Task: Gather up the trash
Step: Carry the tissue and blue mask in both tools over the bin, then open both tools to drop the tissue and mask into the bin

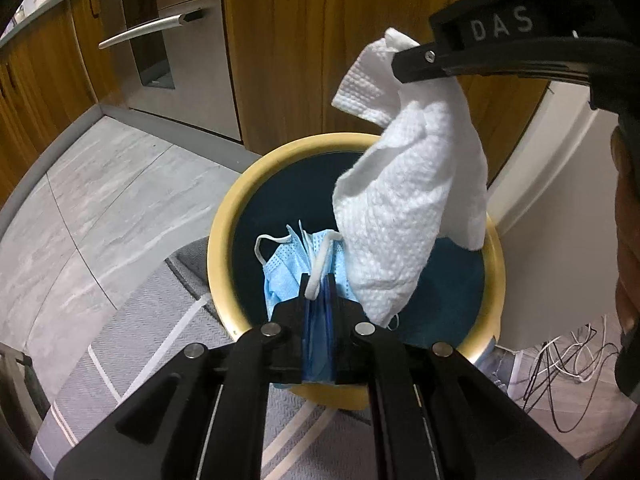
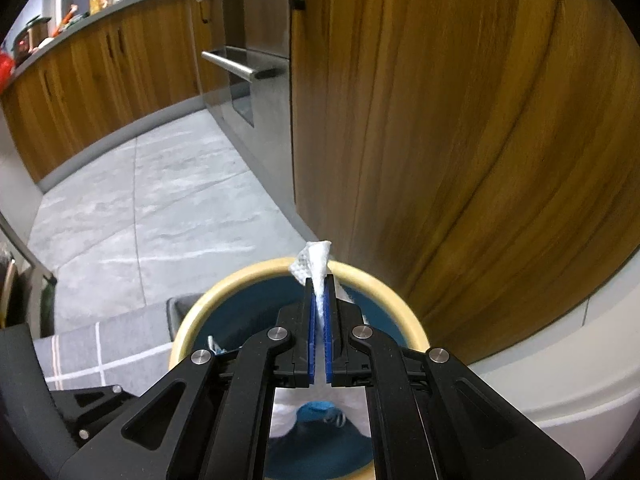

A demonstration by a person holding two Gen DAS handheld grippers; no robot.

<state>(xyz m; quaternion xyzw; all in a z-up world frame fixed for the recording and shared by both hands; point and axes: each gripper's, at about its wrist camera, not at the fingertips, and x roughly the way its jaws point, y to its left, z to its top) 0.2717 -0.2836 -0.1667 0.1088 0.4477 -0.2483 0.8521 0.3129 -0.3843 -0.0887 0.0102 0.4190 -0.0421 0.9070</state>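
A round bin (image 1: 224, 236) with a cream rim and dark teal inside stands on the floor below both grippers. My left gripper (image 1: 319, 280) is shut on a light blue face mask (image 1: 280, 276), which hangs over the bin's opening with its white ear loop across the fingertips. My right gripper (image 1: 396, 62) enters the left wrist view from the upper right, shut on a white paper towel (image 1: 404, 208) that dangles into the bin mouth. In the right wrist view the right gripper (image 2: 319, 280) pinches the paper towel (image 2: 318, 262) above the bin (image 2: 188, 320).
Wooden cabinet doors (image 2: 440, 120) rise right behind the bin, with a steel oven front (image 1: 176, 52) to the left. Grey tiled floor (image 1: 104, 200) and a striped grey rug (image 1: 160, 320) lie to the left. Loose cables (image 1: 568, 364) lie on the floor at right by a white wall.
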